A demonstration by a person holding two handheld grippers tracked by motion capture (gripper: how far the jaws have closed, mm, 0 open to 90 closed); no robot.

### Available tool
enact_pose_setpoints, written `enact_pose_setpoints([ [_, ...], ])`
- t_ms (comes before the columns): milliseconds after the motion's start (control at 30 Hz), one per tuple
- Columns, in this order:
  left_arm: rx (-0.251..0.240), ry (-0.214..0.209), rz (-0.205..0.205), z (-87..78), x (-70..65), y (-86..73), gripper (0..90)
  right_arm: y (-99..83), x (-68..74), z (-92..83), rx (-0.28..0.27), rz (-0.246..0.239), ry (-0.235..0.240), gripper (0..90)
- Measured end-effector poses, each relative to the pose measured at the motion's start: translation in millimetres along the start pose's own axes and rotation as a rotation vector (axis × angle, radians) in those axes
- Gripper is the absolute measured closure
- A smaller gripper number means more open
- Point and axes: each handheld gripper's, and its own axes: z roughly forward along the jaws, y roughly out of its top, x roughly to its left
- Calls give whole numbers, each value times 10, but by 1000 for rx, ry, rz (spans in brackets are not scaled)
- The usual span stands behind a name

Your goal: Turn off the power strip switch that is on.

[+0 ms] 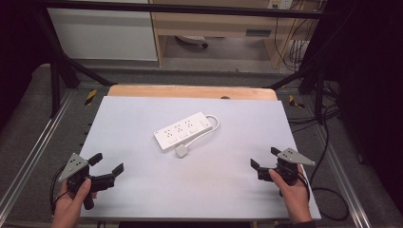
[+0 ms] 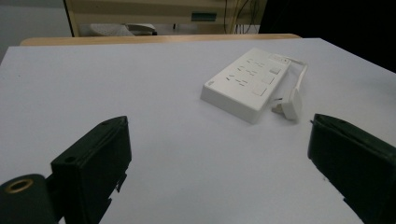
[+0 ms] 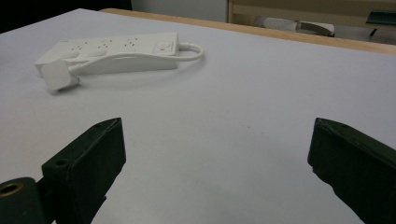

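A white power strip point(image 1: 183, 130) lies at an angle in the middle of the white table top point(image 1: 142, 114). Its short cable loops round the far end and ends in a white plug point(image 1: 182, 151) lying on the near side. The same power strip point(image 2: 247, 81) and plug point(image 2: 289, 103) appear ahead of the left gripper's jaws. From the other side, the power strip point(image 3: 112, 53) lies far left with the plug point(image 3: 58, 75) in front. My left gripper point(image 1: 107, 163) is open at the near left corner, holding nothing. My right gripper point(image 1: 264, 157) is open at the near right, holding nothing.
A wooden table edge point(image 1: 190, 91) runs along the back of the white top. Beyond it stand a wooden cabinet point(image 1: 214, 23) and hanging cables point(image 1: 297, 47). Black frame bars point(image 1: 57, 57) flank the table. Floor shows on both sides.
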Motion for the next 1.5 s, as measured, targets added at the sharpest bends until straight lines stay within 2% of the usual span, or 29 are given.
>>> enact_pose_setpoints([
  [367, 0, -1, -2, -1, 7, -2, 60, 93, 107, 104, 4, -31, 14, 34],
  [633, -1, 0, 2, -4, 7, -2, 60, 118, 152, 170, 18, -29, 35, 33],
  [833, -1, 0, 2, -5, 7, -2, 60, 182, 197, 252, 9, -43, 50, 33],
  [1200, 0, 1, 1, -7, 9, -3, 60, 305, 245, 381, -1, -29, 70, 40],
  [1500, 1, 2, -1, -6, 12, -6, 60, 381, 261, 476, -6, -41, 62, 41],
])
